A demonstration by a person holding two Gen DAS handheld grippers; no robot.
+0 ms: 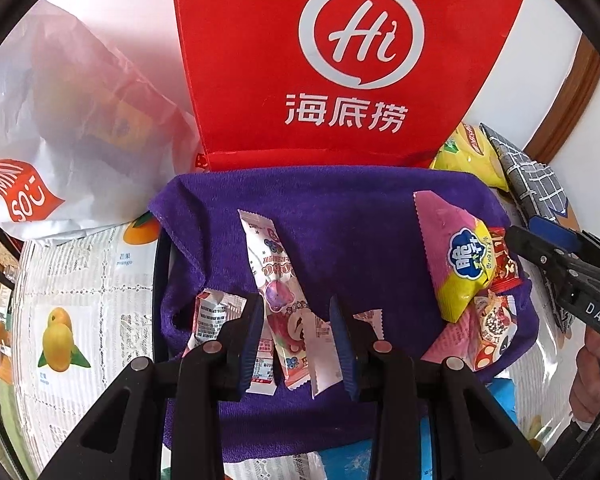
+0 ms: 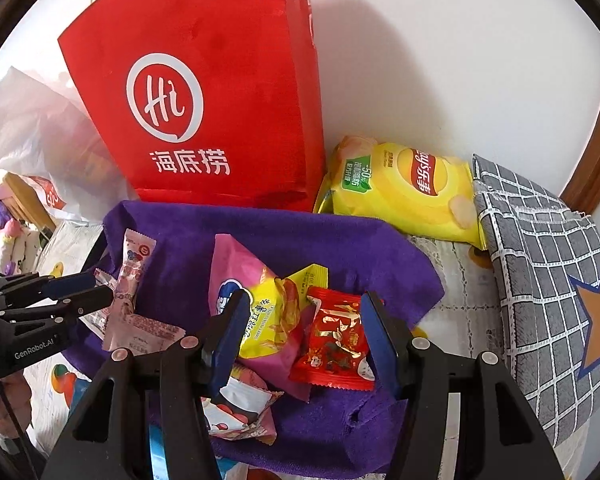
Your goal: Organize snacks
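Observation:
A purple towel (image 1: 340,208) (image 2: 300,236) carries the snacks. My left gripper (image 1: 298,308) is low over its near left part, jaws narrowly apart. A long pink packet (image 1: 278,292) (image 2: 134,264) and small white packets run between and under its pads. My right gripper (image 2: 305,298) stands open over a pink and yellow bag (image 2: 268,304) (image 1: 456,256) and a red packet (image 2: 336,340). Seen from the left wrist, the right gripper (image 1: 516,238) ends at the bag's right edge, above the red packet (image 1: 504,260), so it is not gripping the bag. A mushroom-print packet (image 2: 236,412) lies nearest.
A tall red paper bag (image 1: 340,60) (image 2: 204,100) stands against the wall behind the towel. A yellow chips bag (image 2: 400,188) and a grey checked cloth (image 2: 548,280) lie to the right, a white plastic bag (image 1: 60,120) to the left. The tablecloth (image 1: 80,280) has fruit prints.

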